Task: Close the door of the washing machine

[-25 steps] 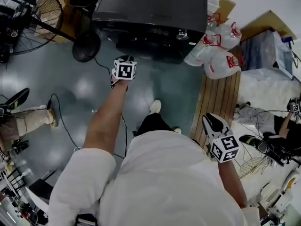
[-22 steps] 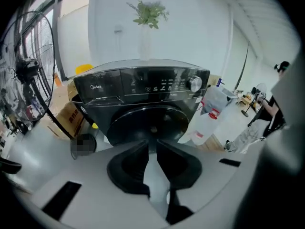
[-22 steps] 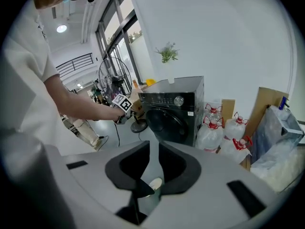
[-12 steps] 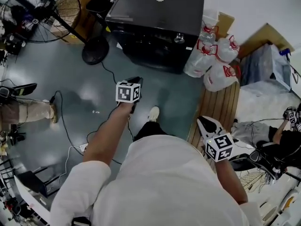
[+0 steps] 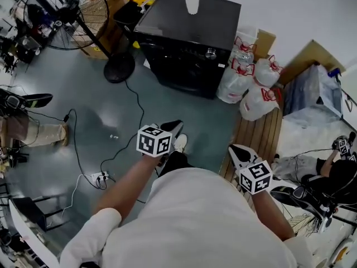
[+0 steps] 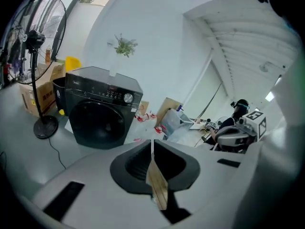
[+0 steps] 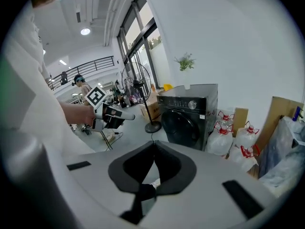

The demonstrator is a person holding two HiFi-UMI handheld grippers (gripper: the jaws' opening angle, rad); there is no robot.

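The black front-loading washing machine (image 5: 189, 43) stands against the far wall with its round door (image 6: 95, 123) flush with the front. It also shows in the right gripper view (image 7: 188, 116). Both grippers hang in the air well short of it, over the grey floor. My left gripper (image 5: 172, 127) points toward the machine, and its jaws are closing; the tips meet with nothing between them (image 6: 151, 141). My right gripper (image 5: 239, 152) hovers by the wooden boards. Its jaws are closing too and are empty, tip against tip (image 7: 154, 142).
A pedestal fan (image 5: 72, 4) has its base (image 5: 119, 67) left of the machine. Bagged water bottles (image 5: 245, 77) lean at the machine's right, beside wooden boards (image 5: 256, 127). Cables and a power strip (image 5: 100, 176) lie on the floor. A person (image 5: 329, 172) sits at right.
My left gripper has drawn back from the machine toward my body and risen. The machine now sits farther off in the head view. The right gripper shifted only a little.
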